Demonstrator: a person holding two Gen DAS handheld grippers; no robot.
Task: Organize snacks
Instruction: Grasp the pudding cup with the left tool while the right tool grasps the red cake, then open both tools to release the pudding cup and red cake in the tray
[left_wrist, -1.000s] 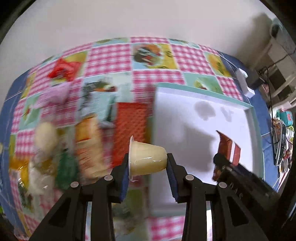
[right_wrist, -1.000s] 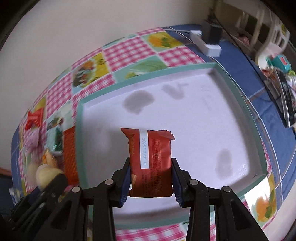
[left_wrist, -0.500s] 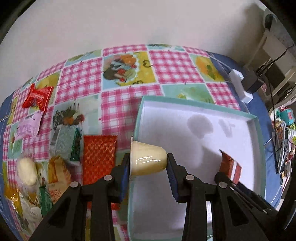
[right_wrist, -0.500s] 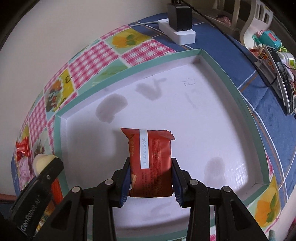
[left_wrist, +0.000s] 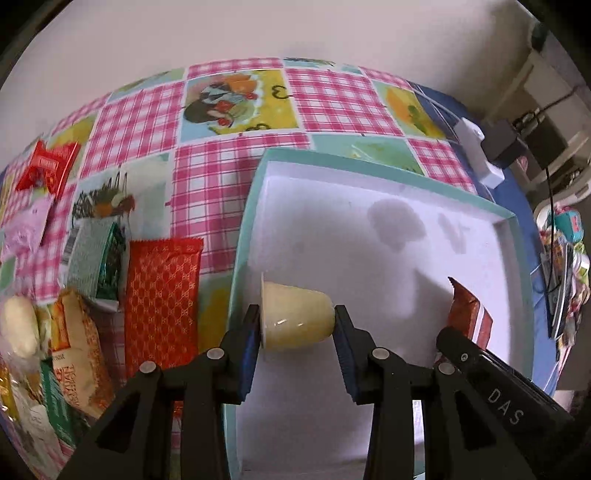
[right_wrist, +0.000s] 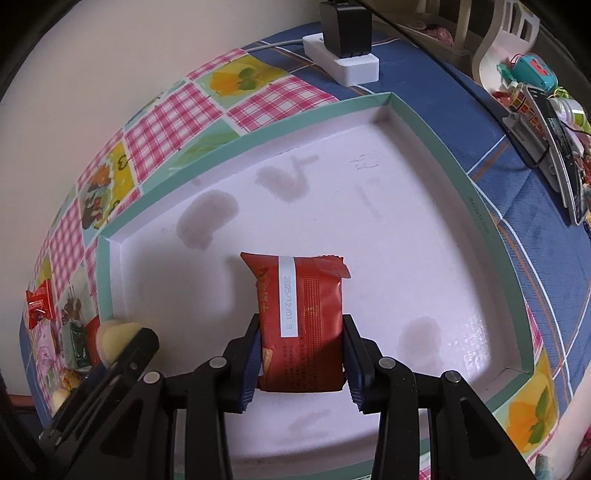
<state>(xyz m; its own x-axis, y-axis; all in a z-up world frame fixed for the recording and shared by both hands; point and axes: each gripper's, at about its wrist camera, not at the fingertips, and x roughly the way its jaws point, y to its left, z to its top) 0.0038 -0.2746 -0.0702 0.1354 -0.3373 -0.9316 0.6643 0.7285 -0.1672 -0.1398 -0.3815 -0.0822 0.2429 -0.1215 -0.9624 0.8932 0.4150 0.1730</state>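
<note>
Now both grippers have swung from the snack pile to over the shallow white teal-rimmed box: the left gripper clamps a pale yellow plastic jelly cup, the right gripper a red foil packet. Both snacks look ready for release into the box.

Black grippers, blue-padded jaws, silver screws, white "DAS" lettering.

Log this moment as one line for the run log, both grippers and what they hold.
left gripper: shut on jelly cup | right gripper: shut on red snack packet | both over white tray | nothing released yet
</note>
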